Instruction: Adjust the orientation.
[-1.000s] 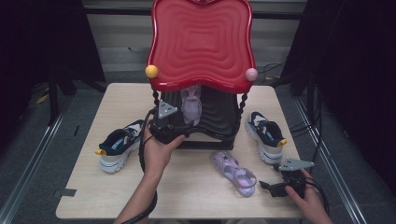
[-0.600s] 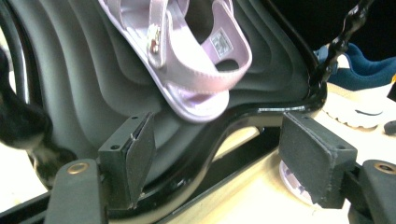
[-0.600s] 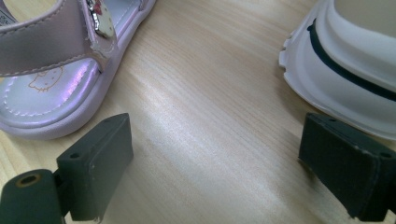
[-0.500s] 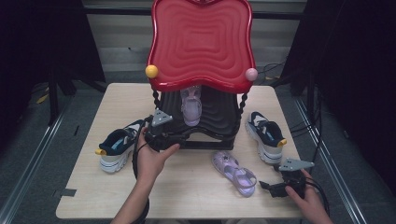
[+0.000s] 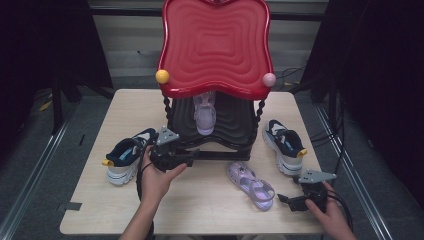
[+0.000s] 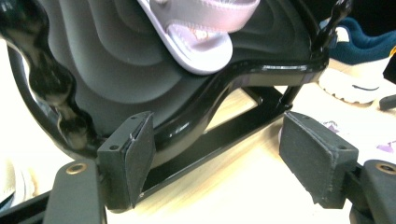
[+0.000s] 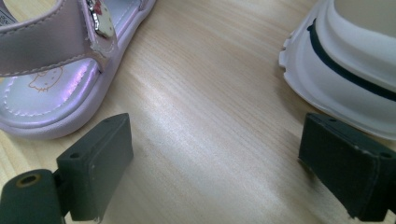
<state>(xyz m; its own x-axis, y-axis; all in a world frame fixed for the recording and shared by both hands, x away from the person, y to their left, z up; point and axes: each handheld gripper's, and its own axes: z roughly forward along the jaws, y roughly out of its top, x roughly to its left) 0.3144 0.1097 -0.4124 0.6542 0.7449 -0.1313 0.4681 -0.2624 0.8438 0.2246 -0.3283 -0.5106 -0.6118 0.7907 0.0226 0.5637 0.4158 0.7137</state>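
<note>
- Where the table's near edge [image 5: 200,220] meets the person's forearms, the right gripper [image 5: 292,199] sits low at the near right corner, jaws spread wide with nothing between them; bare wood shows between its pads [image 7: 100,163].
- Right gripper view: lilac sandal [image 7: 56,84] just ahead on one side, white sole of a navy sneaker [image 7: 345,70] ahead on the other; pads touch neither.
- High view: that sandal [image 5: 250,184] lies flat on the table, just beside the right gripper, in front of the rack.
- Left gripper [image 5: 192,156] held level at the rack's front left foot, jaws well apart, gripping nothing; black base frame [image 6: 243,88] of the shoe rack runs across just beyond its pads.
- Second lilac sandal [image 5: 205,112] rests toe-down on the rack's dark ribbed slope [image 5: 230,122], under the red wavy top [image 5: 216,45].
- Navy sneaker [image 5: 127,156] left of the rack, just beside the left hand; its mate [image 5: 284,145] right of the rack.
- Yellow knob [image 5: 162,76] and pink knob [image 5: 269,79] at the red top's lower corners.
</note>
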